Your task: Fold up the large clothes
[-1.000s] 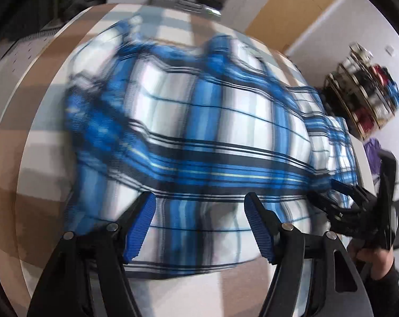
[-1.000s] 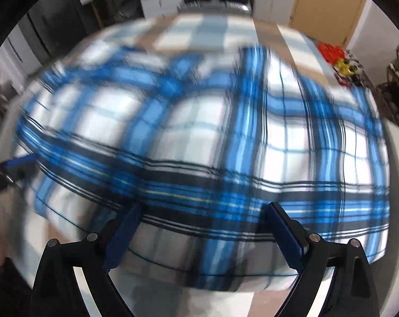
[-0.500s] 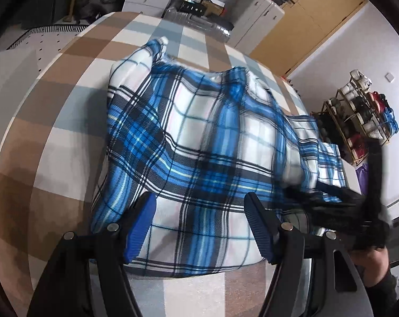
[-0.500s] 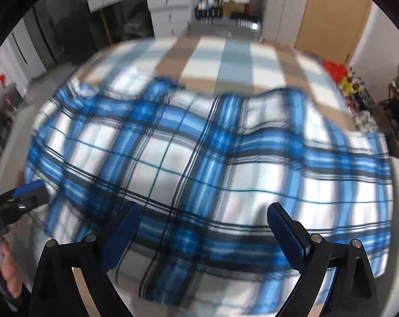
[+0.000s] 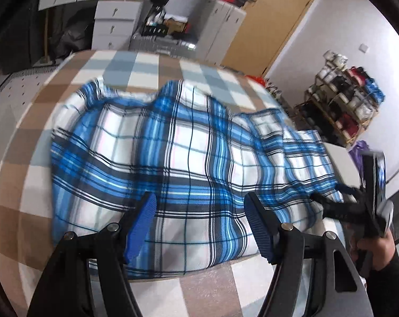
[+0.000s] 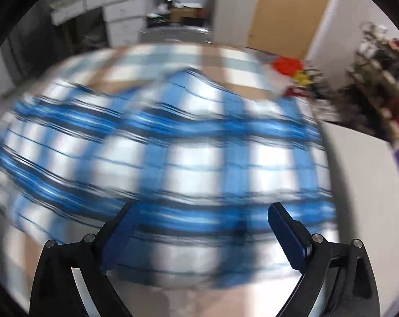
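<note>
A blue, white and black plaid garment (image 5: 189,155) lies folded and rumpled on the checked tablecloth (image 5: 33,142). My left gripper (image 5: 199,218) hovers above its near edge, jaws apart, with nothing between the blue pads. In the left wrist view the right gripper (image 5: 331,200) sits at the garment's right edge, held by a hand (image 5: 371,248). The right wrist view is heavily blurred: the same plaid garment (image 6: 173,163) fills it, and my right gripper (image 6: 202,227) stands open above its near edge, holding nothing.
White drawer units (image 5: 115,21), grey cabinets (image 5: 220,31) and a wooden door (image 5: 273,21) stand beyond the table's far edge. A shelf rack of shoes (image 5: 347,103) is at the right. Red and yellow items (image 6: 292,68) lie past the far right corner.
Both grippers have pulled back and risen from the garment, staying open. More of the table and room now shows beyond the cloth, and the right wrist view has become more blurred.
</note>
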`<state>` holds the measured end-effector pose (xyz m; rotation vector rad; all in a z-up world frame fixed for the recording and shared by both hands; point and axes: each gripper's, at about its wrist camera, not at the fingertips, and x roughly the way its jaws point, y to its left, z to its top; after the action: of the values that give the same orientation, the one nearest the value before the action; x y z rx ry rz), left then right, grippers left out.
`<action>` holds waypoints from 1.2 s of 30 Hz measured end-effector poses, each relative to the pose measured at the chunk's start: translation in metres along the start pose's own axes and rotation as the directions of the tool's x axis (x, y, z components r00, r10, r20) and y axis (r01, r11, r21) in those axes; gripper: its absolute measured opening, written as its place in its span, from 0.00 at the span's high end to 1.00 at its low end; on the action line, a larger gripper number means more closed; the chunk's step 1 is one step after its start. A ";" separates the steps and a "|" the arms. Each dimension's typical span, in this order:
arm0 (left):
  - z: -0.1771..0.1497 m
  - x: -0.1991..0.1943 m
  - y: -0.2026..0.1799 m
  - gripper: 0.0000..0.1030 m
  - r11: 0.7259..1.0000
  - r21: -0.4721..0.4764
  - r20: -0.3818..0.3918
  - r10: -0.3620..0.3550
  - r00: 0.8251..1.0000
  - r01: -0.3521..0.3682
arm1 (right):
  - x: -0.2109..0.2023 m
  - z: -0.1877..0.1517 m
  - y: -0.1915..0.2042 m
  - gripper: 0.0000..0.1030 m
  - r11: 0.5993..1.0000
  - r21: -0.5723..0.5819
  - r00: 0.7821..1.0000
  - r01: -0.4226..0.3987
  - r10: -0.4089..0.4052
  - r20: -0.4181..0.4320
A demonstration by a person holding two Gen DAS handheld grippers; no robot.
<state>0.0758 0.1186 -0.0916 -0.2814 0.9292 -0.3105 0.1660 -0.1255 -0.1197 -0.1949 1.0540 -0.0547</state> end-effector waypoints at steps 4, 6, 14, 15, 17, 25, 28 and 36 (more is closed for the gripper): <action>-0.004 0.020 -0.008 0.38 0.997 0.025 -0.051 0.070 0.996 -0.069 | 0.011 -0.022 0.007 0.05 0.997 -0.064 0.998 0.049 -0.047 0.036; -0.007 0.029 -0.007 0.38 0.992 0.029 -0.080 0.125 0.989 -0.123 | 0.005 -0.023 0.008 0.05 0.997 -0.044 0.998 0.060 -0.059 0.025; -0.015 0.023 -0.003 0.37 0.987 0.032 -0.077 0.160 0.984 -0.158 | -0.068 -0.015 0.024 0.05 0.976 0.038 0.960 -0.216 0.205 0.192; -0.016 0.024 -0.004 0.37 0.986 0.038 -0.077 0.165 0.983 -0.163 | -0.073 -0.013 0.033 0.05 0.964 0.034 0.946 -0.263 0.251 0.203; -0.018 0.025 -0.007 0.37 0.984 0.050 -0.073 0.177 0.981 -0.174 | -0.064 -0.016 0.049 0.05 0.956 0.035 0.939 -0.291 0.279 0.201; -0.016 0.032 -0.012 0.31 0.973 0.098 -0.087 0.219 0.972 -0.211 | 0.000 -0.026 0.088 0.01 0.972 0.002 0.971 -0.233 0.233 0.052; -0.014 0.029 -0.010 0.31 0.975 0.094 -0.098 0.208 0.973 -0.199 | -0.006 -0.028 0.067 0.01 0.945 0.083 0.947 -0.316 0.309 0.086; -0.033 -0.025 0.020 0.31 0.990 0.040 -0.072 0.137 0.988 -0.134 | -0.027 -0.061 -0.046 0.01 0.650 0.454 0.786 -0.610 0.570 0.239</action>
<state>0.0380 0.1433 -0.0995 -0.1743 1.0105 -0.2125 0.1020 -0.1750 -0.1171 0.6454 0.9479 0.2693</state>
